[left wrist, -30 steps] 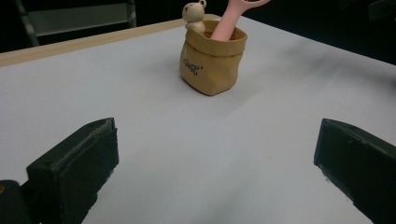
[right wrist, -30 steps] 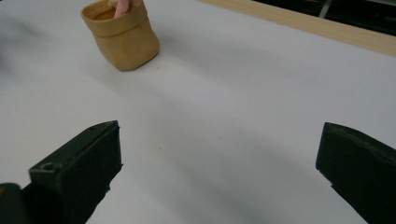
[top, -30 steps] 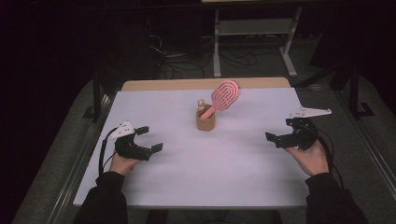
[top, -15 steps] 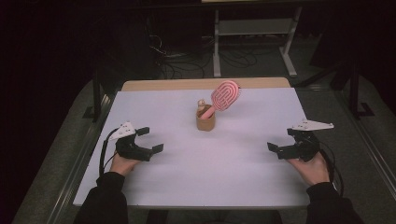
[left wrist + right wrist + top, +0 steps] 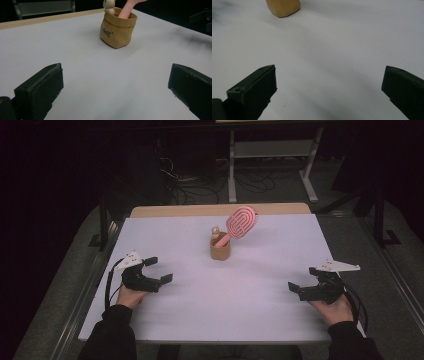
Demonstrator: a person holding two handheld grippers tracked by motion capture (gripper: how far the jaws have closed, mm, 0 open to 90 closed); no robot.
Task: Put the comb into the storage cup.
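At the near left of the white surface [image 5: 190,250], the left hand-held gripper [image 5: 159,271] sits low in the person's left hand [image 5: 131,295], its two black jaws spread wide with nothing between them; in the left gripper view they stand far apart over bare white. Across from it, near the right edge, the right hand-held gripper [image 5: 302,281] is likewise gaping and empty, held in the right hand [image 5: 334,309], with its grey three-cornered plate [image 5: 340,266] on top and its jaws pointing inward toward the middle. Both are well apart from each other and from the things at the centre.

Farther back, about midway across the surface, stands a small tan sack-shaped holder [image 5: 220,251], upright, with dark lettering on its side in the left gripper view [image 5: 117,31]. A pink brush [image 5: 241,221] stands in it, handle down inside the holder and its round ribbed head leaning up and to the right. A small pale figure [image 5: 109,5] perches at the holder's rim, just beside the handle. Only the holder's bottom edge [image 5: 283,8] appears in the right gripper view.
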